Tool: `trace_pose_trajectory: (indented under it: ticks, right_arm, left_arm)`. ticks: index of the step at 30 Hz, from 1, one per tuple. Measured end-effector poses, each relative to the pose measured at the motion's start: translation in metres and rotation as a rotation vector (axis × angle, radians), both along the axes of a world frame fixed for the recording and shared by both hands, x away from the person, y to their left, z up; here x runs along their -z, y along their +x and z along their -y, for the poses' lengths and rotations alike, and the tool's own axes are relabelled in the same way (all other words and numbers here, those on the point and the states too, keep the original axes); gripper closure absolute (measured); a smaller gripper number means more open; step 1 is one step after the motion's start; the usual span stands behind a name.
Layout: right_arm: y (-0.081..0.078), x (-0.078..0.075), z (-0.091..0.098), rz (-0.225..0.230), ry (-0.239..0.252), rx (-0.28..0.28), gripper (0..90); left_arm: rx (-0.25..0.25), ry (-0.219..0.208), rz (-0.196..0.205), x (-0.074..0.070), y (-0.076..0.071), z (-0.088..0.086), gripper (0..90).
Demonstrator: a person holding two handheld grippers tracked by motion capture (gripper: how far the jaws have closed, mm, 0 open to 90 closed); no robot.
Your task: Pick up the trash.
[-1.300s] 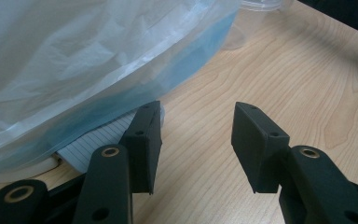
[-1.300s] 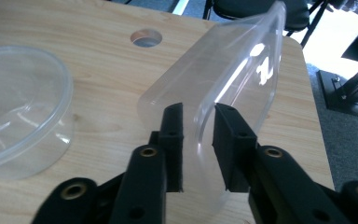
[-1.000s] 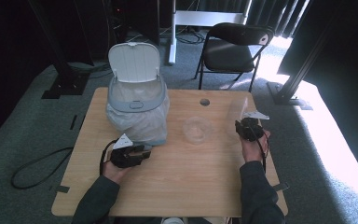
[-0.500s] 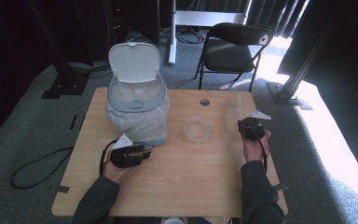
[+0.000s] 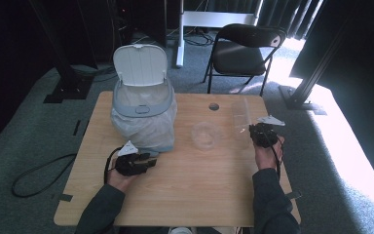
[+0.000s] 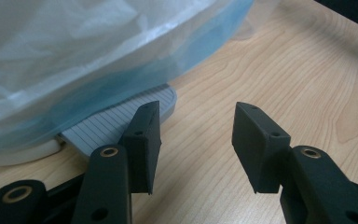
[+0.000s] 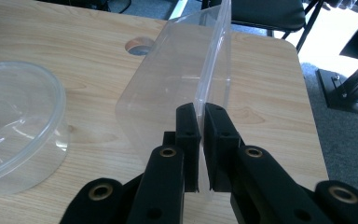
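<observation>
A grey-blue pedal bin (image 5: 143,105) with a clear liner bag stands at the table's back left, its white lid (image 5: 140,66) up. My left gripper (image 5: 151,163) lies low on the table in front of it, open and empty. In the left gripper view its jaws (image 6: 196,109) point at the bin's grey ribbed pedal (image 6: 121,119) under the bulging bag. My right gripper (image 5: 258,132) is at the right edge, shut on the wall of a clear rectangular plastic box (image 5: 241,117). Its jaws (image 7: 200,109) have just been closing with that thin wall (image 7: 177,65) between them.
A clear round tub (image 5: 205,134) sits mid-table, left of the right gripper (image 7: 14,126). A cable hole (image 5: 214,106) is in the wooden table (image 5: 195,195) near the back edge. A black folding chair (image 5: 246,51) stands behind the table.
The clear box at the right gripper shows more plainly on edge than a second ago. Both hands stay where they were.
</observation>
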State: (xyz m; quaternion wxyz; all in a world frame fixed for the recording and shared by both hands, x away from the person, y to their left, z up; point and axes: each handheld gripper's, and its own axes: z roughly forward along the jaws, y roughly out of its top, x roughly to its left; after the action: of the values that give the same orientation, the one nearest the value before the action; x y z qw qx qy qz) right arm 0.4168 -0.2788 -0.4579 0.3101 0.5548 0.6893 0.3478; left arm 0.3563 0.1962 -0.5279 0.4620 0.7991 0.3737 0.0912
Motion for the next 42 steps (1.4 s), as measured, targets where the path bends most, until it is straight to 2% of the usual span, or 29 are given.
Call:
trace_pose_trajectory:
  ticks: [12, 26, 30, 37, 42]
  right_arm:
    - [-0.004, -0.005, -0.002, 0.040, 0.001, -0.006, 86.0]
    - [-0.008, -0.019, -0.003, 0.081, 0.016, -0.024, 86.1]
    - [-0.009, -0.022, -0.003, 0.089, 0.019, -0.029, 86.1]
    - [-0.012, -0.031, -0.003, 0.108, 0.021, -0.044, 86.2]
    - [-0.014, -0.037, -0.005, 0.118, 0.021, -0.055, 86.2]
  left_arm:
    - [0.003, 0.008, -0.003, 0.003, 0.000, 0.000, 52.1]
    - [0.012, 0.010, -0.018, 0.007, 0.002, 0.001, 51.6]
    - [0.021, 0.012, -0.028, 0.010, 0.003, 0.003, 51.4]
    - [0.047, 0.038, -0.017, 0.011, 0.000, 0.009, 49.8]
    - [0.061, 0.039, -0.015, 0.011, -0.002, 0.013, 49.4]
